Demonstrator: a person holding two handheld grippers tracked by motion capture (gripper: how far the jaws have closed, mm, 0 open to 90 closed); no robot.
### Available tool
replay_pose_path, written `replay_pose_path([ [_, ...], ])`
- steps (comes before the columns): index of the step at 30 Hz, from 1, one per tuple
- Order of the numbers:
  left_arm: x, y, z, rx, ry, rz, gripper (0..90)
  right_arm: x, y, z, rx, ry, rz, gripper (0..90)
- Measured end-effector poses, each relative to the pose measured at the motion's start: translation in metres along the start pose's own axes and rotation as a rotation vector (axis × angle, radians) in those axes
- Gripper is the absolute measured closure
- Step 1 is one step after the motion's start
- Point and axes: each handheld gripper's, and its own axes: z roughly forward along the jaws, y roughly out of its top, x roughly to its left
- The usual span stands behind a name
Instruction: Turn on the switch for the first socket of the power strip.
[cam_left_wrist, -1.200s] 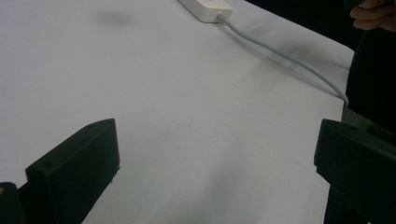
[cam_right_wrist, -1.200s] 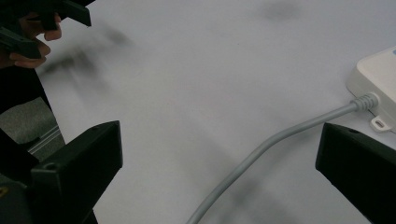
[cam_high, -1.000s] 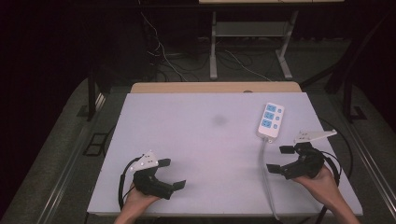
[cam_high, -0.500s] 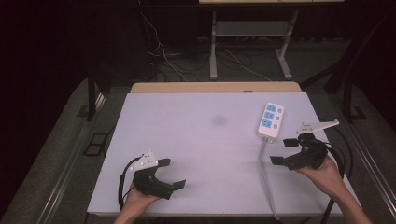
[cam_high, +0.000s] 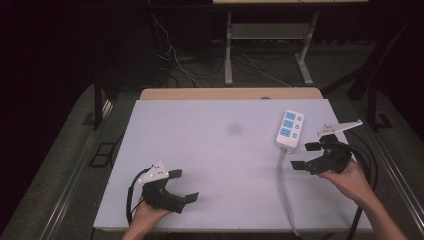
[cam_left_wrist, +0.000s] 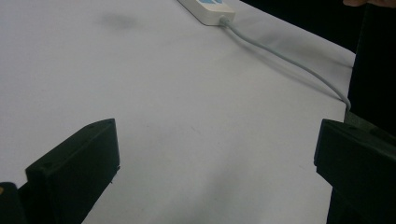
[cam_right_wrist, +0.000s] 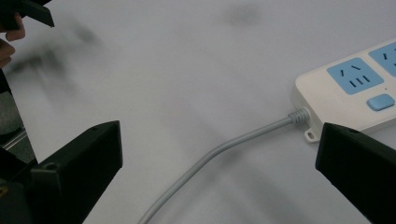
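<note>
The power strip (cam_high: 289, 131) lies near the counter's (cam_high: 210, 150) far right corner, and its grey cord (cam_high: 282, 185) runs from it back to the near edge. Left of the strip the white surface lies bare and passable. Right of the cord is a narrow lane, where the right tongs (cam_high: 305, 156) hover with jaws apart.

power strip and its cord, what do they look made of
White rectangular power strip: likely hard moulded plastic, given its smooth, faintly glossy shell, with blue socket faces. Its grey round cord: probably rubbery or PVC sheathing, matte and bending softly, with a ribbed collar where it enters the strip.
</note>
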Motion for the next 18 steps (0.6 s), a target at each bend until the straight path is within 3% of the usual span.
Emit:
replay_pose_path([
  [18, 0.0, 0.0, 0.001, 0.002, -0.001, -0.002, 0.0, -0.018, 0.018, -0.005, 0.027, -0.026, 0.002, 0.2],
])
